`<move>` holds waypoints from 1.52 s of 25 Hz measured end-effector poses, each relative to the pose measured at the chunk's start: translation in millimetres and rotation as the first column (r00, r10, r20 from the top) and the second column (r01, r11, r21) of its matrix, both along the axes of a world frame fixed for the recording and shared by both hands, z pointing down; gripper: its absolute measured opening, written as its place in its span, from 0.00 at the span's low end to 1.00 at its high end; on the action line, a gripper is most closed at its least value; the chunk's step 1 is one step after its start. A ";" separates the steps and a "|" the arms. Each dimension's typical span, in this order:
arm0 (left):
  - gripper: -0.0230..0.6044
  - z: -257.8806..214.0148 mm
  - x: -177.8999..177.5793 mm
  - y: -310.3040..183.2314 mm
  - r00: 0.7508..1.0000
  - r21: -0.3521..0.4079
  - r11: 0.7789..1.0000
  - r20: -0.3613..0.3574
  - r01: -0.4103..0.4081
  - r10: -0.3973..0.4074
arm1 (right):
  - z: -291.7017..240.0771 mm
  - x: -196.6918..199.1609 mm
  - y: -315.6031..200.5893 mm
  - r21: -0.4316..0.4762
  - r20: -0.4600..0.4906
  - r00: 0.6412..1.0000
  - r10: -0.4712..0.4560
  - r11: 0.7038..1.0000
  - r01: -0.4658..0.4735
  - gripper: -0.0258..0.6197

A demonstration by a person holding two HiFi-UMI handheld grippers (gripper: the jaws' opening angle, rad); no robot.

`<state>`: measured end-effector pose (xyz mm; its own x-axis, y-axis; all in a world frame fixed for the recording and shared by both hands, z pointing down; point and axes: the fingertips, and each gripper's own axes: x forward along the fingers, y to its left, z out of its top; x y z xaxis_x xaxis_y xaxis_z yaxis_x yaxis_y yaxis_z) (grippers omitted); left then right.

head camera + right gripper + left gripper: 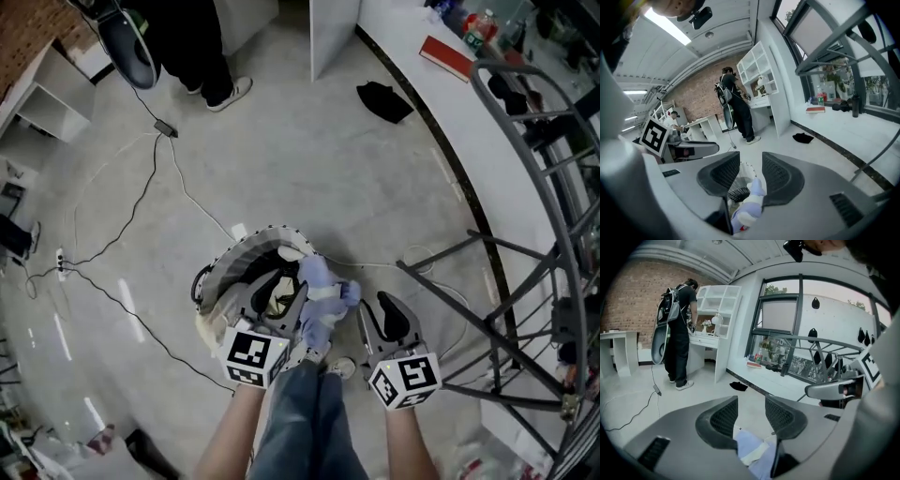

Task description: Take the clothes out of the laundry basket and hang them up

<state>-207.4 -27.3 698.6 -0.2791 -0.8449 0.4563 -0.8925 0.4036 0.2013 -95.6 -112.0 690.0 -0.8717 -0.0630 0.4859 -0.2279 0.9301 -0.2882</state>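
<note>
A round mesh laundry basket (217, 272) stands on the floor right in front of me. A pale blue garment (323, 298) hangs bunched over its right rim. My left gripper (281, 298) is above the basket, at the garment's left edge, jaws open and empty. Looking along its jaws, the left gripper (751, 414) shows the garment (752, 451) below the gap, free of the pads. My right gripper (386, 311) is just right of the garment, also open. In the right gripper view, basket (740, 180) and garment (749, 206) lie below the open right gripper (751, 174).
A grey metal drying rack (525, 281) stands at my right, along a white window ledge (412, 47). A black cloth (384, 101) lies on the floor near the ledge. Cables (141, 197) run over the floor at the left. A person (202, 56) stands further off by white shelves.
</note>
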 end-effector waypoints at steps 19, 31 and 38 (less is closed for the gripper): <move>0.34 128.0 37.0 3.1 0.995 -0.071 0.997 -0.098 -0.040 0.033 | 179.7 42.0 96.6 -0.246 -0.289 0.944 -0.159 0.965 0.088 0.27; 0.34 125.5 35.6 -3.9 0.992 -0.069 0.995 -0.110 -0.067 0.059 | 190.7 42.7 103.9 -0.291 -0.349 0.920 -0.175 0.954 0.072 0.19; 0.34 130.1 36.8 -7.6 0.991 -0.076 0.995 -0.123 -0.068 0.058 | 186.0 42.3 96.3 -0.284 -0.335 0.930 -0.151 0.957 0.053 0.08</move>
